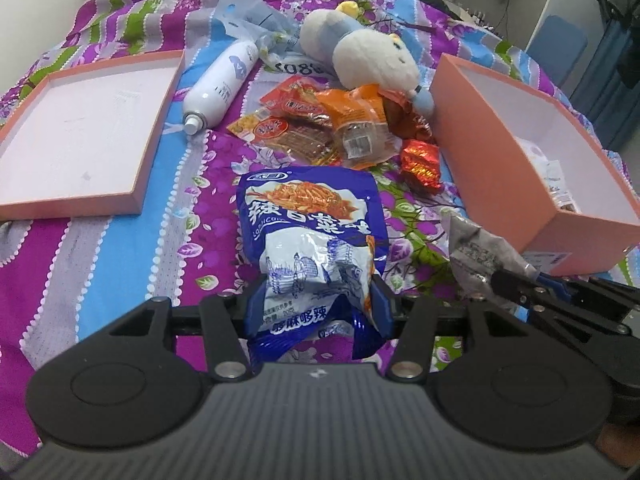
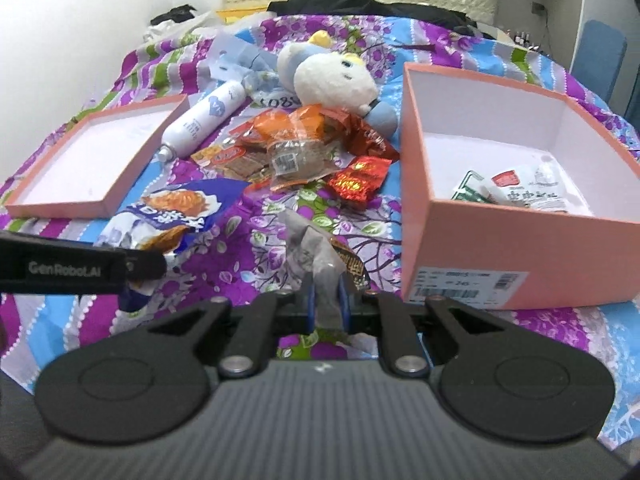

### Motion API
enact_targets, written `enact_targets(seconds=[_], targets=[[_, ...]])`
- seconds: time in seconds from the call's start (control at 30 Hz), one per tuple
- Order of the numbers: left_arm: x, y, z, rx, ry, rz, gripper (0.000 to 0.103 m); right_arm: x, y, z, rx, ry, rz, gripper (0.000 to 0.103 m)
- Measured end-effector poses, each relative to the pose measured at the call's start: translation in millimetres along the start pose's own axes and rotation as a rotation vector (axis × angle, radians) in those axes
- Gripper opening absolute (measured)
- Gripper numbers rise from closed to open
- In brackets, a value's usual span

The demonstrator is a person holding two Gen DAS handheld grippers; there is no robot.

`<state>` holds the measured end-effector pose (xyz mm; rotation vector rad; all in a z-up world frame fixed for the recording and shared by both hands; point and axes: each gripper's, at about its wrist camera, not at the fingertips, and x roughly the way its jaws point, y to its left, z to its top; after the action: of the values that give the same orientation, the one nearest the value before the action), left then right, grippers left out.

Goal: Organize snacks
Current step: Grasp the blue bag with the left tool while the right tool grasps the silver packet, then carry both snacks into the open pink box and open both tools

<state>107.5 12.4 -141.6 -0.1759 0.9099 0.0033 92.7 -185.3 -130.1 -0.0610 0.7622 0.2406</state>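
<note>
Blue packet (image 1: pixel 312 240) lengthwise away, left jaws clamp it | right jaws pinch grey packet (image 2: pixel 316 256) upright

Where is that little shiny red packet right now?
The shiny red packet lies on the bedspread at the near right edge of the snack pile, just left of the pink box.

left tongs (image 1: pixel 316 300): black, blue pads | right tongs (image 2: pixel 326 300): black, silver screws
</note>
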Motion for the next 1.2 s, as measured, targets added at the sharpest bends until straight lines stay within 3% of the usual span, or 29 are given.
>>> enact_targets(seconds=[0.27,0.77,0.97,1.2], targets=[[-32.1,-15.0,22.9,0.029,-0.072,-0.02,0.057,-29.2,-7.4,18.1,0.041,-0.062,-0.003,0.014],[-92.7,-65.0,95.1,0.072,-0.236,-0.104,0.057,-84.9,-33.2,70.3,0.047,-0.25,-0.06,0.012],[-107.2,-94.2,125.2,0.133,-0.252,-0.124,0.057,-107.4,-55.3,93.4,0.052,-0.317,-0.095,0.012],[-110.1,-126.7,156.8,0.142,-0.277,-0.207,0.057,-125.3,-83.8,121.5,0.06,-0.404,-0.136,0.012]])
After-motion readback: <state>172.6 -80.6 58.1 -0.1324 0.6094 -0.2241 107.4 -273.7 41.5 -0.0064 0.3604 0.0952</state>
